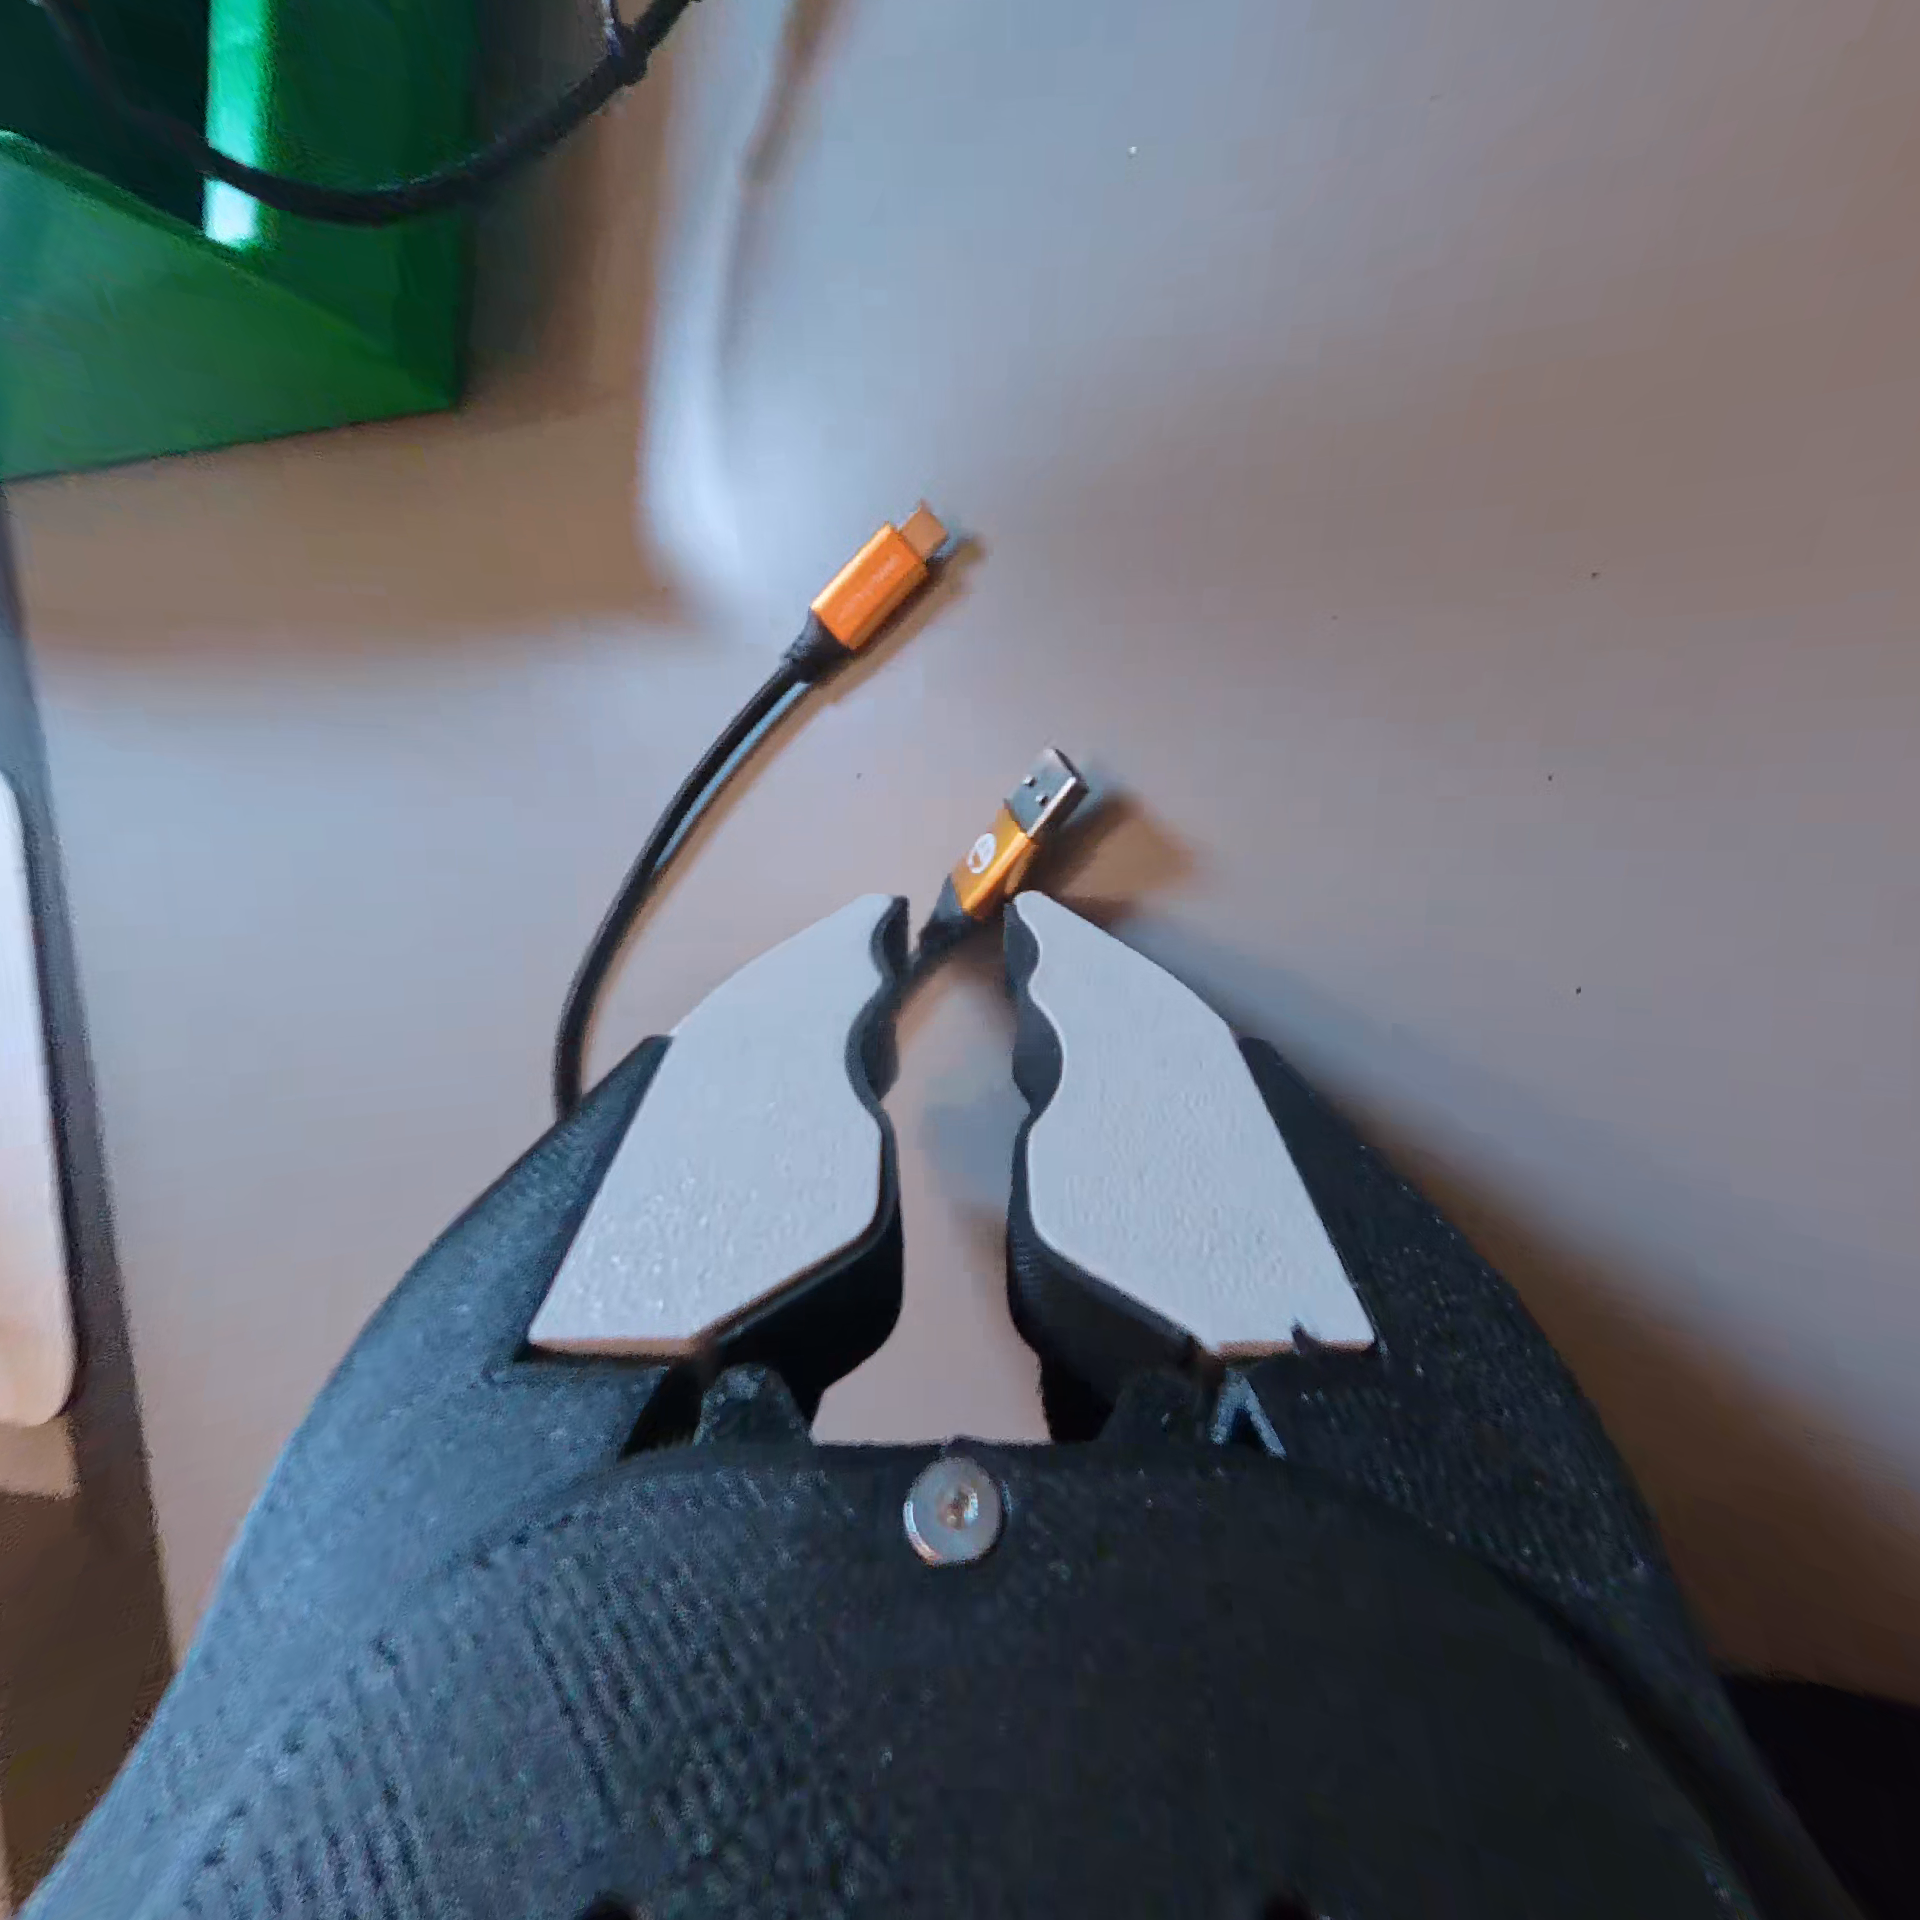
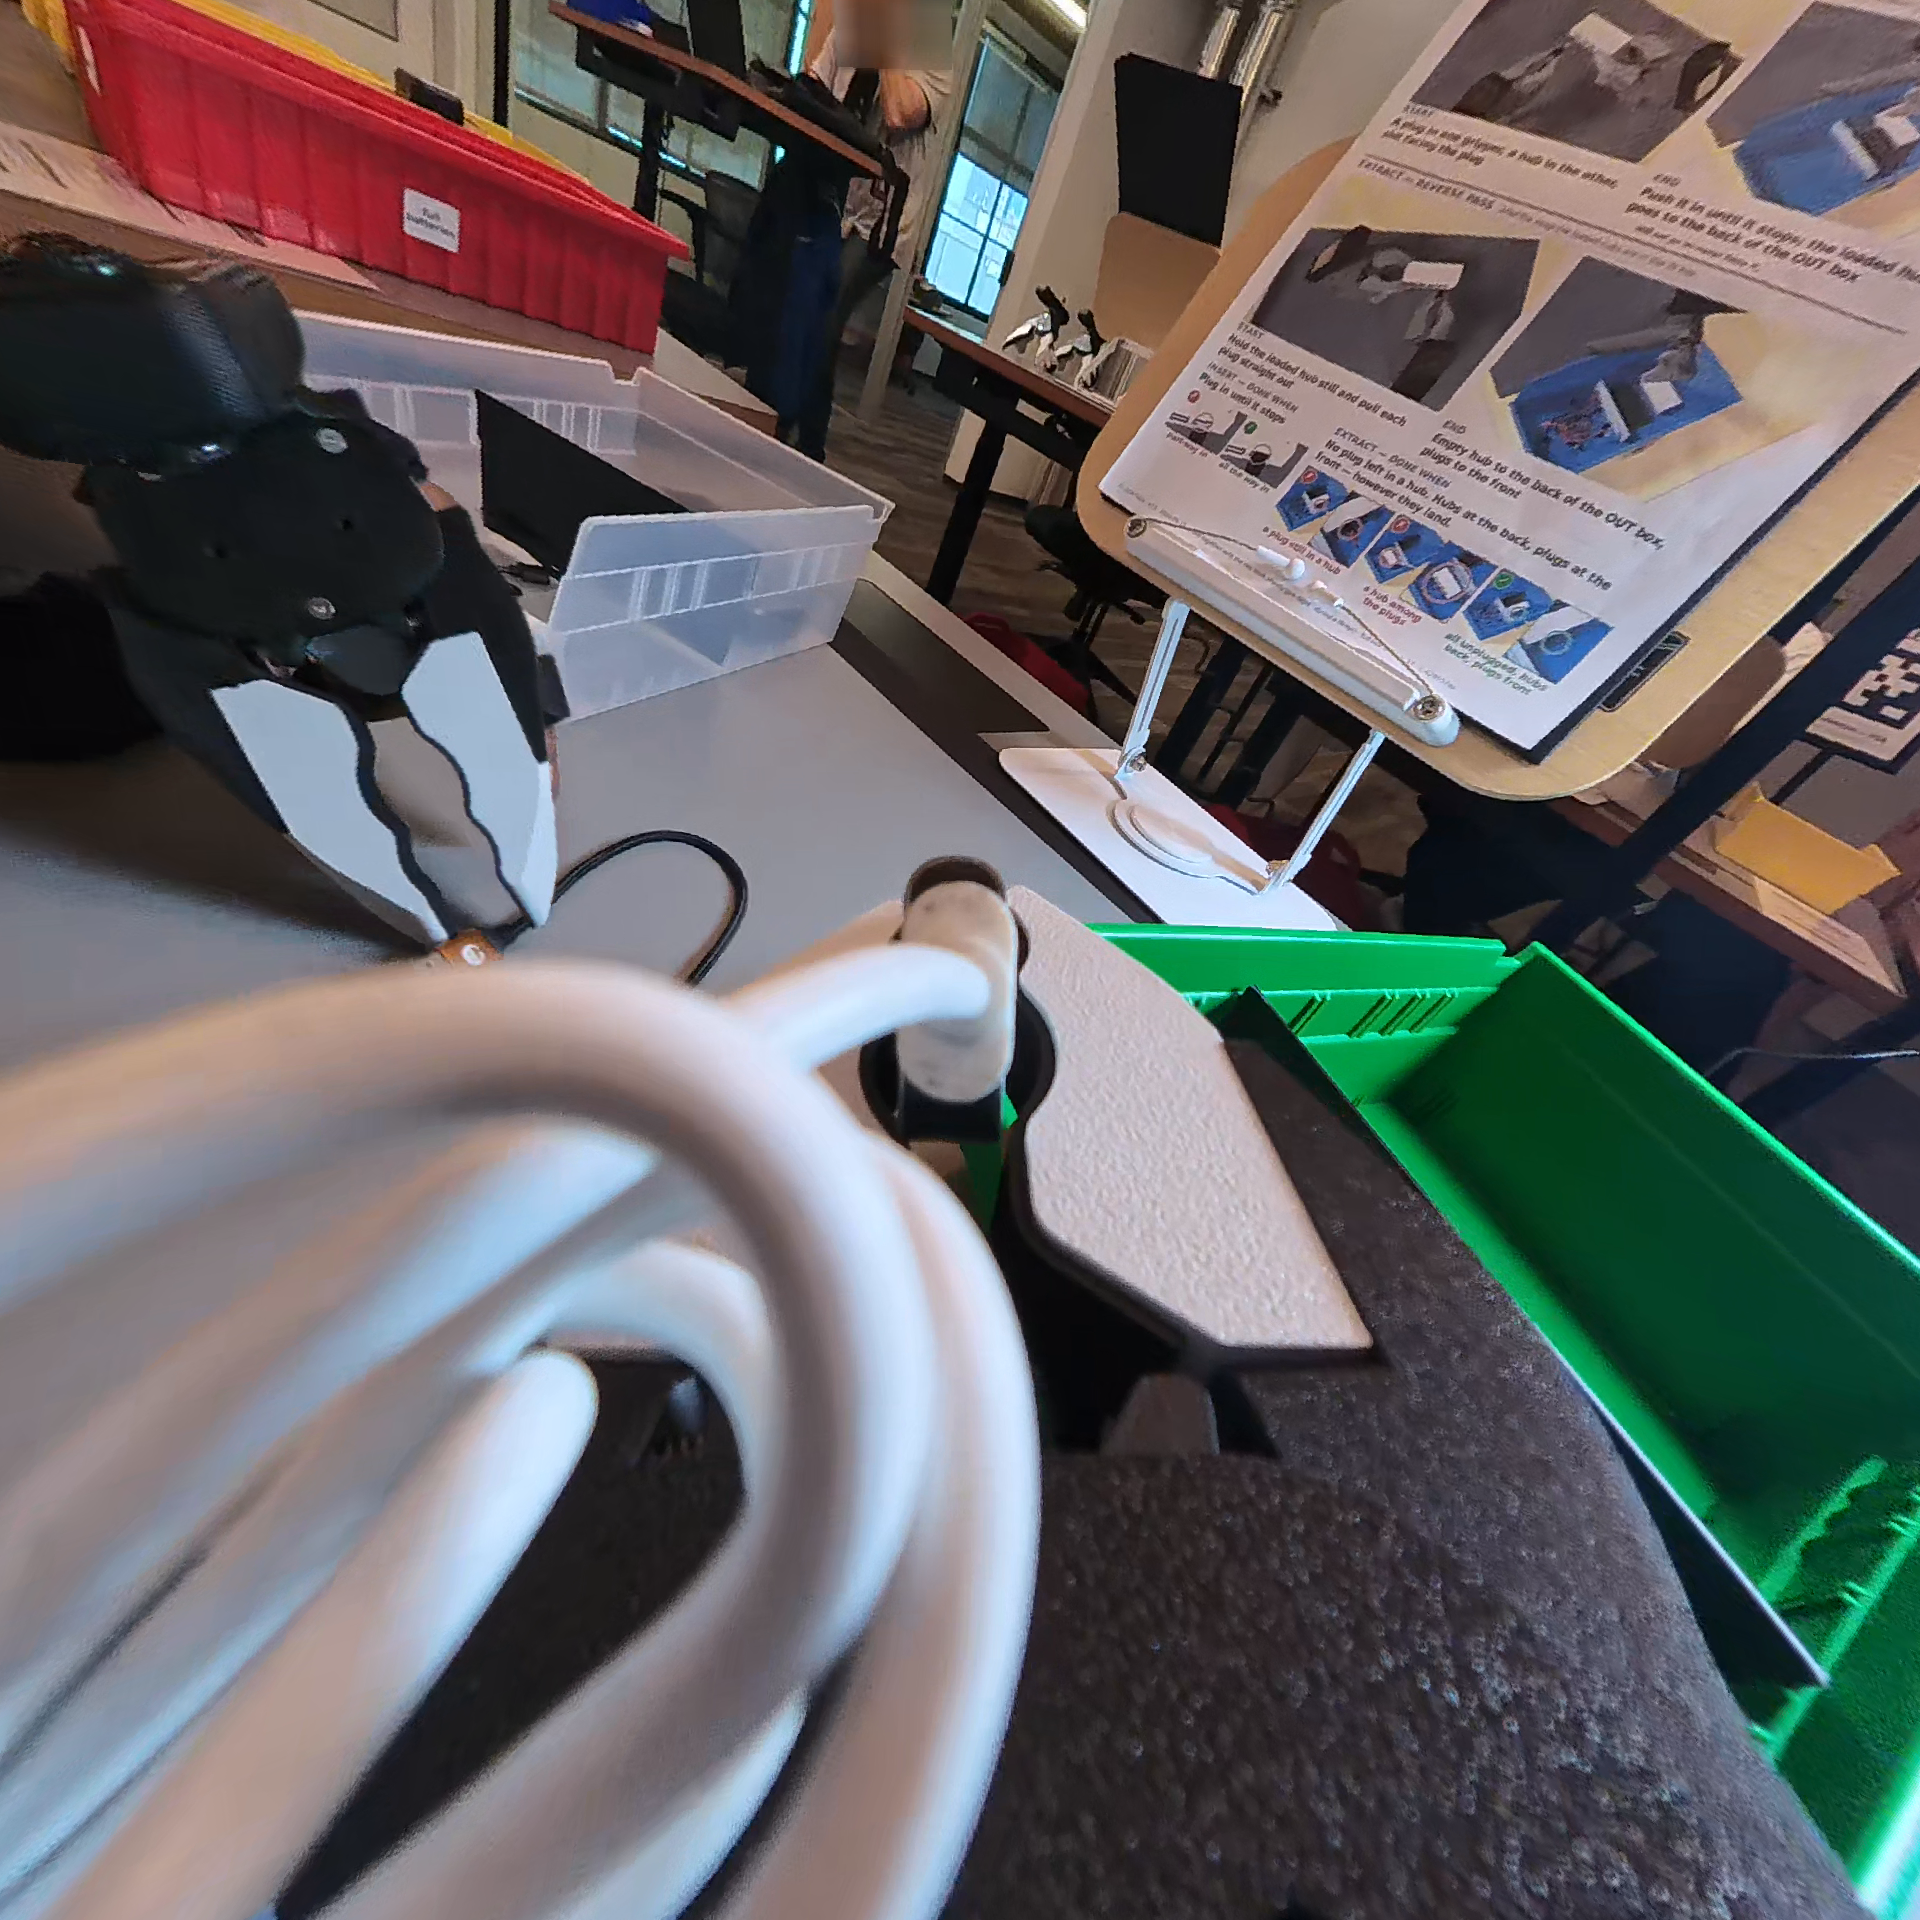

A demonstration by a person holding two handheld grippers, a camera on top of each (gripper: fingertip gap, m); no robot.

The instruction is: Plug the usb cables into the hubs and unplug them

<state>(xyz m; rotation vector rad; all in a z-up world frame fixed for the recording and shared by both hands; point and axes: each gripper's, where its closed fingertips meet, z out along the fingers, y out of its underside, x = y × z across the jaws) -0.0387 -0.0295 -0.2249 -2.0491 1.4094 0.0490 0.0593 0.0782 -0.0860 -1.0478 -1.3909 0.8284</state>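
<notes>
Down on the pale grey table (image 1: 1351,520) lies a short black USB cable (image 1: 665,831) with orange metal shells at both ends. One end is a flat USB-A plug (image 1: 1023,831) with a bare silver tip, its orange shell bearing a small round mark; the other is a smaller plug (image 1: 878,587) with an orange tip, lying just beyond it toward the green bin (image 1: 208,343) at the table's far left corner in the left wrist view. Between them the cord bends in a loop that runs back under the gripper body.

At the USB-A plug, the left gripper (image 1: 951,909) stands with its white fingers a narrow gap apart, tips either side of the plug's rear end and strain relief; whether they touch it cannot be told. From the right wrist view the same gripper (image 2: 483,920) points steeply down at the orange shell on the table.

Meanwhile the right gripper (image 2: 971,997) is clamped on a white plug (image 2: 961,997) of a thick white cable (image 2: 468,1299), whose coils fill the left of that view and hide one finger. It hovers above the near edge of the green bin (image 2: 1558,1143).
</notes>
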